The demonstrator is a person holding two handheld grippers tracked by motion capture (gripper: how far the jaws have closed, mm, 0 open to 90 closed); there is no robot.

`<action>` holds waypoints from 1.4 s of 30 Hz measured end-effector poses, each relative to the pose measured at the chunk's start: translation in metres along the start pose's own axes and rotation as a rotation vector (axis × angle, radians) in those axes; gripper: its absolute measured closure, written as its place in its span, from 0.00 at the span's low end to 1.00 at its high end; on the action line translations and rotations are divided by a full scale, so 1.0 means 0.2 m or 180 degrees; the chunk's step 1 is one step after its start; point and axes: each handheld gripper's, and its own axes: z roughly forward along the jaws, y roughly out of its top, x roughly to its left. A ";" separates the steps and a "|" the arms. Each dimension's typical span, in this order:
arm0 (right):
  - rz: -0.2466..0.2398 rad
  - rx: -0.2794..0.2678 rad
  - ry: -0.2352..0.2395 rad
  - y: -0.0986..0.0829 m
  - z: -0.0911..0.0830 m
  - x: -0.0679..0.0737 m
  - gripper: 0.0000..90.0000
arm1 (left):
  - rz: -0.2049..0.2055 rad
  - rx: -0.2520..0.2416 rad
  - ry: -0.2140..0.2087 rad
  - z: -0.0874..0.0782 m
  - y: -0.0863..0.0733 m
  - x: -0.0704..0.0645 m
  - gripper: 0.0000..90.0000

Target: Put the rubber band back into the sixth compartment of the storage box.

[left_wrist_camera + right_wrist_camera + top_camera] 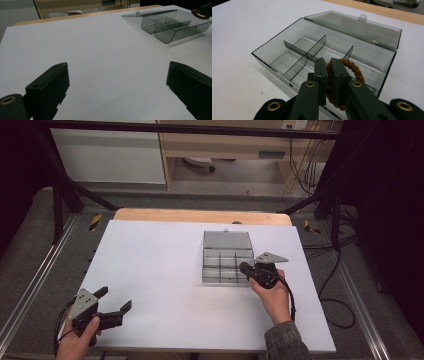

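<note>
Nearest the camera in the right gripper view, the right gripper (327, 75) has its two black jaws clenched on a brown braided hair tie (352, 68), pinching one side of the loop while the rest of the ring stands out beyond the jaws. The hair tie hangs over the near right corner of a clear smoky plastic organiser box (274, 53). The box's thin dividers (312, 50) split it into several compartments, and every compartment in sight holds nothing. Its hinged lid (362, 28) lies folded back flat on the far side, with a small tab on its far edge.

In the high view the box (226, 257) sits on the white table (160, 270) right of centre, toward the far edge, and the right gripper (246, 268) meets its near right corner. The left gripper (115, 300) rests near the table's near left corner, well apart from the box, its jaws spread wide with nothing between them.
</note>
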 end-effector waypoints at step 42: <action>0.0070 0.0142 -0.0020 -0.03 0.05 -0.01 0.93 | 0.0000 0.0024 -0.0008 0.00 0.00 0.00 0.05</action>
